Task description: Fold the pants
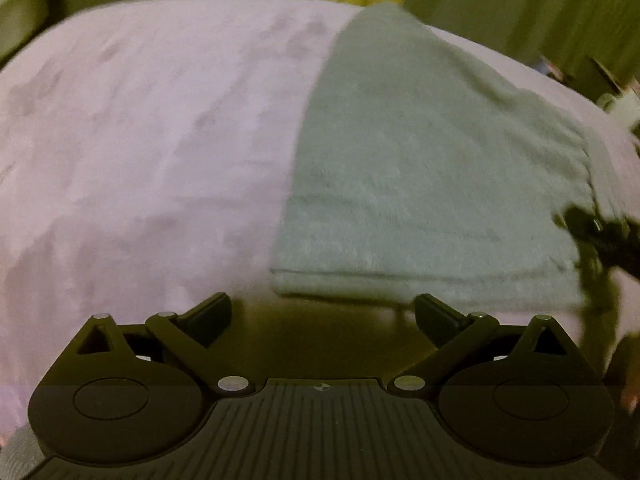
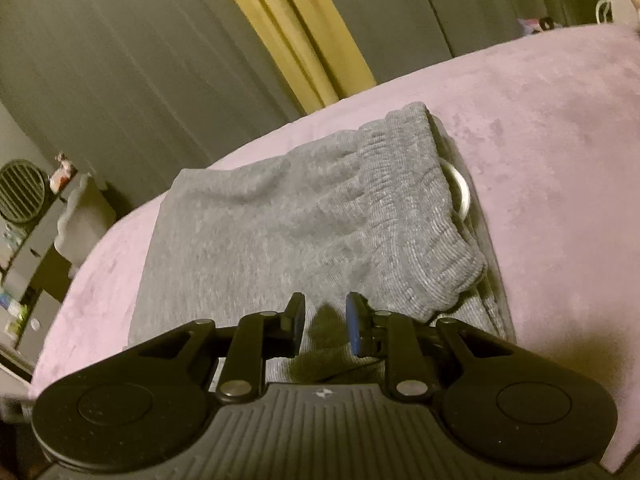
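Observation:
Grey pants (image 1: 420, 184) lie folded in layers on a pink blanket (image 1: 140, 140). In the right wrist view the pants (image 2: 260, 240) show their ribbed waistband (image 2: 408, 208) on top at the right. My left gripper (image 1: 323, 322) is open and empty, just short of the pants' near folded edge. My right gripper (image 2: 325, 326) hovers over the near part of the pants with its jaws a small way apart and nothing between them. The right gripper also shows as a dark blur at the right edge of the left wrist view (image 1: 600, 240).
Dark curtains (image 2: 120, 60) with a yellow strip (image 2: 292, 24) hang behind the bed. Shelves with small items (image 2: 24, 240) stand at the left. A round pale object (image 2: 460, 194) peeks from under the waistband.

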`<act>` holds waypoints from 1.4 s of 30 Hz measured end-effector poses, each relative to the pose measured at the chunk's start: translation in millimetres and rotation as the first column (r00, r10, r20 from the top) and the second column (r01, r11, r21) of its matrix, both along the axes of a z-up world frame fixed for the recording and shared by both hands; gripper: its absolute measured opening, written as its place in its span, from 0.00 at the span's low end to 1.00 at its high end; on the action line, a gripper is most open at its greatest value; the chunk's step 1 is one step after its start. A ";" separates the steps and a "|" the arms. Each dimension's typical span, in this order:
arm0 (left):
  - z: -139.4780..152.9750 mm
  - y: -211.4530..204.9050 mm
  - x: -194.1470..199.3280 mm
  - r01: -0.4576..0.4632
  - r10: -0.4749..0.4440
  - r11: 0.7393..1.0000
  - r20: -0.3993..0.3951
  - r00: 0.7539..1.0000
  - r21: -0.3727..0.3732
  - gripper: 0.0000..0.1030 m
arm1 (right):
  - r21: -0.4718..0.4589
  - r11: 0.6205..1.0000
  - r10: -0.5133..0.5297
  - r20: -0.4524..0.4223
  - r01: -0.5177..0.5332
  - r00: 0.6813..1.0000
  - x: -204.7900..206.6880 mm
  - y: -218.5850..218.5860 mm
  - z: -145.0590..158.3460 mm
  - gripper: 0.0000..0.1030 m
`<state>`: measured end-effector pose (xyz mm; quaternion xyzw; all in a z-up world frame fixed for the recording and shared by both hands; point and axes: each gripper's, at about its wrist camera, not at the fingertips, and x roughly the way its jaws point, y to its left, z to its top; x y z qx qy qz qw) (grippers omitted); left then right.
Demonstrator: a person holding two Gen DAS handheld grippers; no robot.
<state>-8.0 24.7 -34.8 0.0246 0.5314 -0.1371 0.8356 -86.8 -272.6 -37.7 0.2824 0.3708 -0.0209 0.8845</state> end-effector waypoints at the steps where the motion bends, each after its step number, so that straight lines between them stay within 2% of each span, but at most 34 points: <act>1: 1.8 -7.2 -5.2 0.039 -0.039 0.999 0.021 0.999 0.004 0.99 | 0.012 1.000 -0.008 0.001 0.008 1.000 0.1 -1.0 -1.1 0.21; 3: 0.4 -19.5 -11.8 0.091 -0.091 0.996 0.052 0.995 0.001 0.99 | 0.017 1.000 -0.015 0.004 0.015 1.000 0.1 -0.5 -2.4 0.22; 5: -8.7 -30.5 -16.5 0.111 -0.112 0.994 0.051 0.992 0.008 0.99 | 0.010 1.000 -0.012 0.004 0.012 1.000 -0.4 0.8 -1.6 0.23; 8: -19.4 -34.3 -16.3 0.055 -0.060 0.996 0.062 0.996 0.072 0.98 | 0.021 1.000 -0.009 0.006 0.009 1.000 -1.5 0.6 -1.0 0.24; 11: -15.3 -28.5 -15.0 0.035 -0.036 0.999 0.080 0.996 0.010 0.98 | 0.035 0.999 -0.015 0.010 0.015 1.000 -2.4 -0.5 -2.1 0.24; 15: -24.0 -31.0 -12.0 0.027 -0.031 0.998 0.056 0.998 0.063 0.99 | 0.032 0.999 -0.015 0.012 0.014 1.000 -1.3 1.8 -2.4 0.26; 19: -27.1 -27.9 -7.5 -0.015 0.013 0.999 0.029 0.999 0.043 0.99 | 0.022 1.000 0.003 0.018 -0.003 1.000 -0.9 5.2 -1.4 0.32; 28: -23.7 1.6 2.9 -0.146 0.145 0.989 -0.035 0.989 -0.030 0.99 | 0.021 1.000 0.015 0.016 -0.015 1.000 0.2 5.8 0.1 0.33; 31: -24.1 15.5 6.3 -0.226 0.224 0.973 -0.052 0.973 -0.034 0.99 | 0.009 1.000 0.024 0.016 -0.024 1.000 0.2 7.1 0.4 0.33; 34: -19.2 44.5 10.3 -0.392 0.384 0.917 -0.114 0.916 -0.069 0.98 | 0.003 0.999 0.033 0.012 -0.033 0.999 0.9 6.9 1.0 0.33; 35: -16.7 54.9 13.1 -0.428 0.412 0.898 -0.149 0.899 -0.101 0.97 | 0.005 0.999 0.036 0.010 -0.036 0.999 1.3 6.5 1.3 0.33; 36: -13.2 60.3 15.0 -0.438 0.418 0.891 -0.162 0.894 -0.117 0.96 | 0.008 0.999 0.041 0.006 -0.041 0.999 2.1 5.6 1.8 0.33; 37: -8.0 63.0 17.1 -0.435 0.415 0.893 -0.163 0.895 -0.112 0.96 | 0.016 0.999 0.045 -0.001 -0.045 0.999 3.0 4.2 2.8 0.33; 39: 6.6 58.2 22.9 -0.365 0.357 0.929 -0.110 0.928 -0.065 0.96 | 0.038 0.998 0.052 -0.032 -0.051 0.998 6.4 -1.0 7.4 0.33; 40: 15.9 54.4 25.3 -0.323 0.320 0.945 -0.054 0.946 -0.050 0.96 | 0.047 0.998 0.050 -0.047 -0.048 0.998 7.8 -4.3 12.1 0.34; 42: 36.4 42.6 33.2 -0.202 0.204 0.979 0.075 0.976 -0.033 0.97 | 0.070 0.996 0.062 -0.032 -0.059 0.998 7.1 -12.4 24.2 0.51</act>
